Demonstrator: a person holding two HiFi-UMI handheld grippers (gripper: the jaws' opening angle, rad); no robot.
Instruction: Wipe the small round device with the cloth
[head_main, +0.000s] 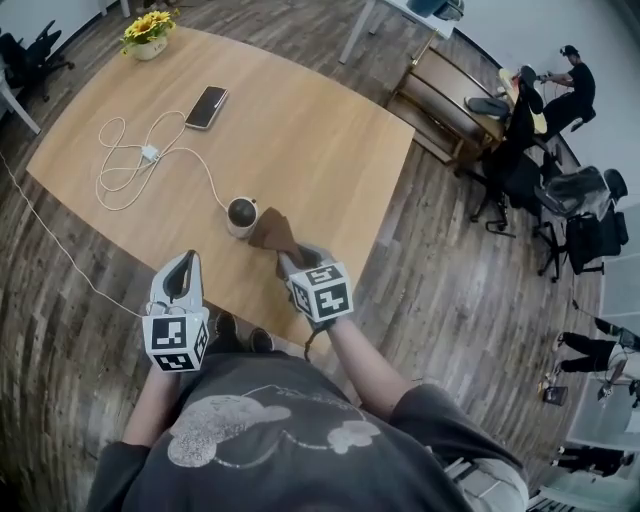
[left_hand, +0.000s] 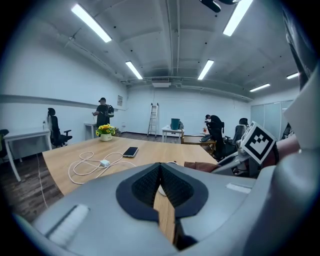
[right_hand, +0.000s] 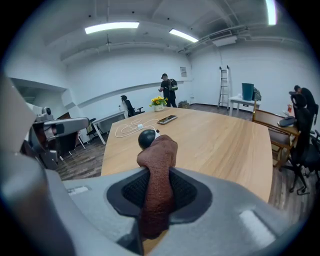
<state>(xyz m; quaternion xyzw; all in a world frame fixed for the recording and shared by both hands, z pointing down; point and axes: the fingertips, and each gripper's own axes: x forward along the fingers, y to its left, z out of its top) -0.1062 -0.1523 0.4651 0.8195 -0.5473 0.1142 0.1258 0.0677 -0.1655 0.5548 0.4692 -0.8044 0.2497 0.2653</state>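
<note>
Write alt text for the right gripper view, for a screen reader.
The right gripper holds a brown cloth clamped upright in its jaws, with a small dark round device right behind it on a wooden table. A white cable and phone lie farther back.

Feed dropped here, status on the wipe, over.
Right gripper shut on brown cloth, cloth beside small round device. Left gripper shut, empty. White cable beyond device, not blocking.

A wooden surface (head_main: 320, 130) carries a flower pot (head_main: 148, 35), a phone (head_main: 206, 106), a looped white cable (head_main: 130, 165) and a small round device (head_main: 241, 214).
</note>
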